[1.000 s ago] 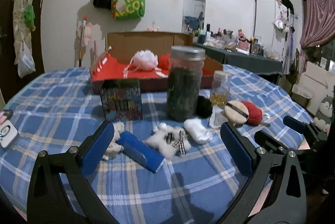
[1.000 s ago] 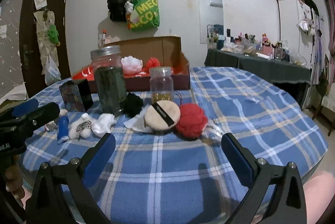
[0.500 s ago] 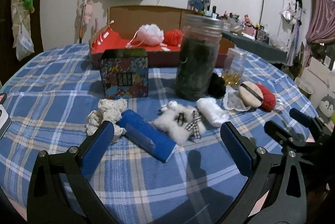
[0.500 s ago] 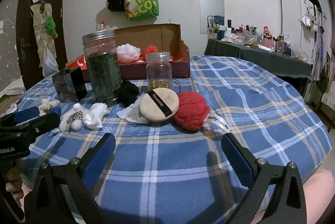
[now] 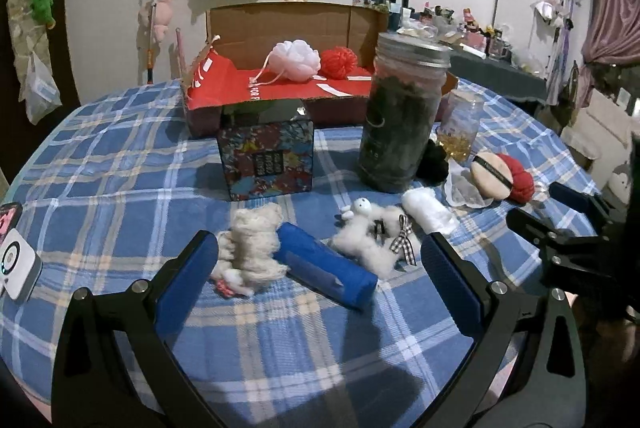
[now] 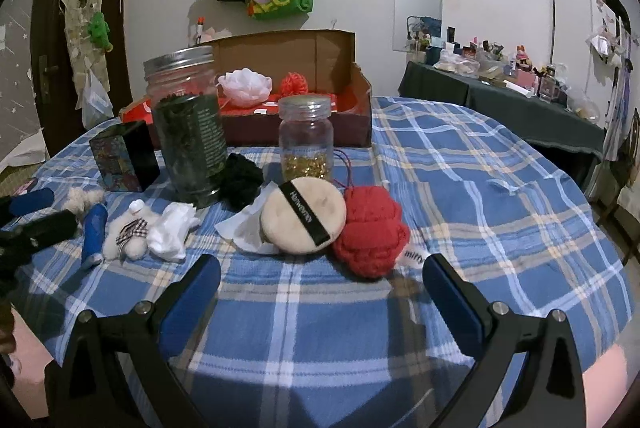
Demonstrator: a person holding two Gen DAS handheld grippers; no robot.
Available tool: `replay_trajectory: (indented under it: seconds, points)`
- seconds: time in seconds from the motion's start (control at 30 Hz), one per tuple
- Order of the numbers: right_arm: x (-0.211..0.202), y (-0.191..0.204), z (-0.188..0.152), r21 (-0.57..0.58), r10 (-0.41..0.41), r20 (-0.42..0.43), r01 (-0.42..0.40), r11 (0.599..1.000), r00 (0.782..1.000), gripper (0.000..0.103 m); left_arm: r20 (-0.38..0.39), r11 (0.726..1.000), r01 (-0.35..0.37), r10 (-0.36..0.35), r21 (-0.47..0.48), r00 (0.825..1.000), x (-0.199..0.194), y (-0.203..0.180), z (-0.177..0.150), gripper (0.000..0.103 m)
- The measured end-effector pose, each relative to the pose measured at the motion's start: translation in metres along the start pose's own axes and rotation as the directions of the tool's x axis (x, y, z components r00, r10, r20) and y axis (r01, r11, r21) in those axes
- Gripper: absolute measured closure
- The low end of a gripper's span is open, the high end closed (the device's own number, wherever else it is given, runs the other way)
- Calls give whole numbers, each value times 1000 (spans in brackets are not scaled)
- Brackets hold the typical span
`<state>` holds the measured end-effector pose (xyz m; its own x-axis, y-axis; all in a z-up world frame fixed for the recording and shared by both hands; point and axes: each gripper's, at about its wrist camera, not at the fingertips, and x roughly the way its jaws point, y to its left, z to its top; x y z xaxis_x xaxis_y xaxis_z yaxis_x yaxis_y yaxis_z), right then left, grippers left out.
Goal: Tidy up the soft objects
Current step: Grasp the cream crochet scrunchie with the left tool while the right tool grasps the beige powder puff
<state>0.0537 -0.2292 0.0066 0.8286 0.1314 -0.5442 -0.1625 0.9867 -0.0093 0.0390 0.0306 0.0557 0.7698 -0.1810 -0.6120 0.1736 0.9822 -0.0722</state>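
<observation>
Both jaws gape: left gripper (image 5: 320, 268) just before the blue cylindrical fabric pouch (image 5: 326, 266), right gripper (image 6: 322, 284) farther right, empty.

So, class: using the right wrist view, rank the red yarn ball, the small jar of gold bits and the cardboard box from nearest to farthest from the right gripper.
1. Red yarn ball, just ahead of the right gripper.
2. Small jar, behind it, mid-table.
3. Cardboard box, at the far edge.
</observation>
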Motion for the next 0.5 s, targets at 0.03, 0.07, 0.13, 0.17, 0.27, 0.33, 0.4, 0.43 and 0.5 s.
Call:
replay_trajectory:
  seconds: [0.03, 0.07, 0.13, 0.17, 0.27, 0.33, 0.4, 0.43, 0.5]
  points:
    - [2, -1, 2, 1, 3, -4, -3, 1000, 1000, 0, -6, 1000, 14, -14, -4, 1000, -1, 4, 3, 0]
    - [3, -2, 3, 4, 7, -7, -7, 1000, 1000, 0, -11, 1000, 25, -25, -3, 1000, -2, 6, 6, 0]
    - [5, -3, 6, 8, 16, -15, -15, 1000, 1000, 0, -17, 999, 43, -43, 7, 999, -5, 12, 10, 0]
    - [6, -3, 7, 6, 16, -17, -16, 1000, 1000, 0, -14, 999, 40, -40, 11, 999, -8, 16, 12, 0]
    - [10, -2, 10, -5, 8, -23, -8, 1000, 1000, 0, -9, 999, 33, -33, 28, 999, -14, 23, 17, 0]
    - [12, -1, 12, -8, 14, -29, -14, 1000, 999, 0, 0, 999, 28, -28, 41, 1000, -17, 27, 18, 0]
    - [14, 0, 14, -13, 17, -34, -17, 1000, 999, 0, 2, 997, -7, 6, 76, 1000, -17, 31, 16, 0]
    - [17, 1, 15, -23, 15, -40, -16, 1000, 999, 0, -3, 994, -37, 38, 101, 999, -14, 33, 14, 0]
    - [19, 3, 16, -39, 7, -44, -9, 999, 999, 0, -29, 992, -63, 67, 108, 997, -6, 38, 11, 0]
